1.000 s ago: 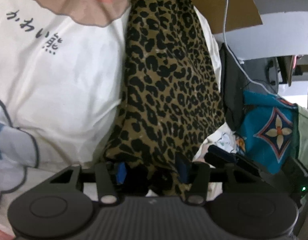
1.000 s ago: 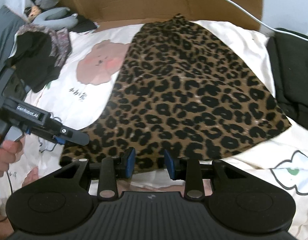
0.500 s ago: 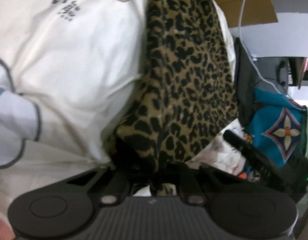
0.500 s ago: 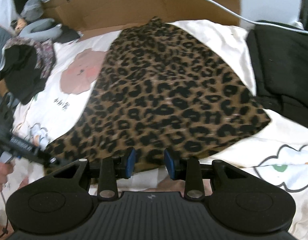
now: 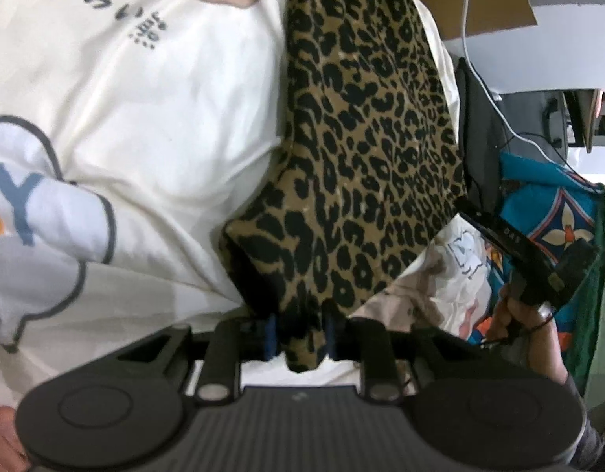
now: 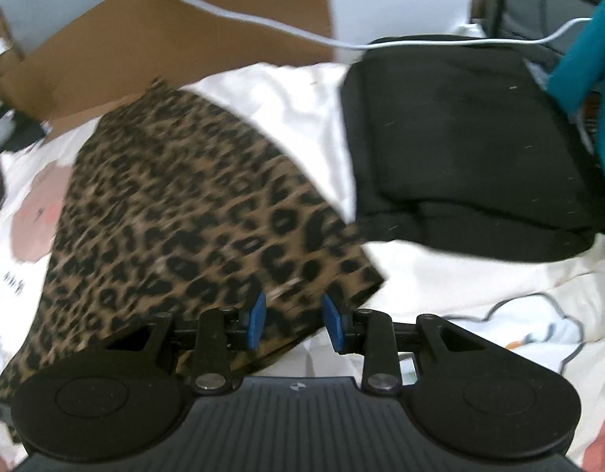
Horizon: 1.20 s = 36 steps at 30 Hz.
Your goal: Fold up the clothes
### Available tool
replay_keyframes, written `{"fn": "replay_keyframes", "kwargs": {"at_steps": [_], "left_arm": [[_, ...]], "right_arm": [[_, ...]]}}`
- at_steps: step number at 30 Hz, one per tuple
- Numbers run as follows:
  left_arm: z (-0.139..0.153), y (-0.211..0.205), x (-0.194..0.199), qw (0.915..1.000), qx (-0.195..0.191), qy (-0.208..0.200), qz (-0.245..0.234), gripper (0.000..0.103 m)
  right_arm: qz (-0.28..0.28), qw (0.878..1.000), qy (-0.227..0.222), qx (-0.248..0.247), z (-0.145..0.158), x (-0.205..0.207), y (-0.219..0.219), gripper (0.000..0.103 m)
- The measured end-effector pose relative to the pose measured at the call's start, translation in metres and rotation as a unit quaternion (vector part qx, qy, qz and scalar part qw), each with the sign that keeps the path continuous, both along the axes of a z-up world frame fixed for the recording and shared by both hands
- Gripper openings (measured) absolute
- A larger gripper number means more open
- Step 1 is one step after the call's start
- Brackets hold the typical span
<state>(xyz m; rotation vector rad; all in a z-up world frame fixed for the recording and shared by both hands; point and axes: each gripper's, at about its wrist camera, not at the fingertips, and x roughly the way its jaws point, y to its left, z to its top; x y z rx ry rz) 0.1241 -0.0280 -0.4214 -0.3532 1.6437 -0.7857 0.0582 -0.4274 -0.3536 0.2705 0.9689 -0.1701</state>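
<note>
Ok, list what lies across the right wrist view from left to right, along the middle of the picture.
Bear print on the white bedsheet → leopard-print garment → bare white bedsheet → folded black garment → teal cloth.

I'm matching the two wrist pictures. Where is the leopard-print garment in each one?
Left wrist view: the leopard-print garment runs from top centre down to the left tool, a corner between its opening jaws.
Right wrist view: it fills the left and centre, before the right tool.
Shared landmark: the black folded cloth beside it.

White wall (image 6: 66, 0) behind cardboard (image 6: 164, 47)
</note>
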Motion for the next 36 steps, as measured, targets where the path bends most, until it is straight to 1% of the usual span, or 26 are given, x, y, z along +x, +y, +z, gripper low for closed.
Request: {"fn": "replay_keyframes", "kwargs": {"at_steps": [3,5,6,8,11,12,13,14,15,18,20,22,24,26,29,30,32,34,36], "left_arm": [[0.003,0.005,0.005,0.9999,0.005,-0.009,0.007,0.025],[0.003,0.006,0.007,0.9999,0.008,-0.011,0.009,0.023],[0.002,0.007,0.008,0.9998,0.010,-0.012,0.011,0.020],[0.002,0.009,0.009,0.9997,0.014,-0.013,0.012,0.011],[-0.003,0.006,0.006,0.9997,0.021,-0.011,0.008,0.006],[-0.004,0.005,0.005,0.9996,0.023,-0.011,0.006,0.006],[-0.004,0.005,0.005,0.9996,0.025,-0.012,0.004,0.006],[-0.005,0.004,0.004,0.9995,0.028,-0.014,0.003,0.005],[-0.006,0.004,0.003,0.9994,0.030,-0.015,0.002,0.005],[-0.009,0.005,0.004,0.9992,0.038,-0.013,0.002,0.005],[-0.003,0.006,0.006,0.9988,0.044,-0.020,-0.008,0.005],[0.002,0.006,0.007,0.9982,0.051,-0.027,-0.018,0.007],[0.008,0.008,0.010,0.9974,0.058,-0.035,-0.027,0.010],[0.015,0.013,0.015,0.9968,0.061,-0.044,-0.025,0.015],[0.021,0.020,0.022,0.9965,0.060,-0.057,-0.013,0.016],[0.021,0.021,0.025,0.9962,0.058,-0.064,-0.007,0.016],[0.022,0.023,0.030,0.9958,0.057,-0.072,0.005,0.026],[0.023,0.024,0.034,0.9951,0.051,-0.084,0.012,0.030],[0.024,0.022,0.038,0.9939,0.045,-0.100,0.012,0.033]], "right_arm": [[-0.021,1.000,-0.001,-0.004,-0.001,0.003,-0.012,0.039],[-0.023,1.000,0.000,-0.010,-0.004,0.007,-0.017,0.040],[-0.022,1.000,0.002,-0.014,-0.006,0.009,-0.019,0.040],[-0.027,0.999,0.013,-0.024,-0.011,0.013,-0.023,0.040],[-0.026,0.999,0.017,-0.018,-0.016,0.014,-0.027,0.040],[-0.020,0.999,0.017,-0.020,-0.017,0.014,-0.027,0.038],[-0.014,1.000,0.016,-0.021,-0.018,0.015,-0.026,0.026],[-0.008,0.999,0.019,-0.026,-0.018,0.015,-0.026,0.017],[-0.002,0.999,0.022,-0.030,-0.019,0.016,-0.025,0.001],[0.000,0.998,0.027,-0.048,-0.019,0.017,-0.026,0.000],[-0.005,0.998,0.036,-0.056,-0.021,0.018,-0.029,0.000],[-0.013,0.997,0.041,-0.059,-0.023,0.017,-0.033,0.000],[-0.024,0.998,0.037,-0.053,-0.021,0.016,-0.038,0.000],[-0.029,0.998,0.029,-0.048,-0.017,0.014,-0.040,0.000],[-0.030,0.999,0.017,-0.042,-0.009,0.012,-0.041,0.000],[-0.031,0.999,0.013,-0.039,-0.007,0.011,-0.040,0.001],[-0.032,0.999,0.005,-0.027,-0.003,0.011,-0.039,0.008],[-0.029,0.999,0.000,-0.021,-0.001,0.010,-0.035,0.018],[-0.023,1.000,-0.002,-0.019,-0.001,0.011,-0.030,0.023]]}}
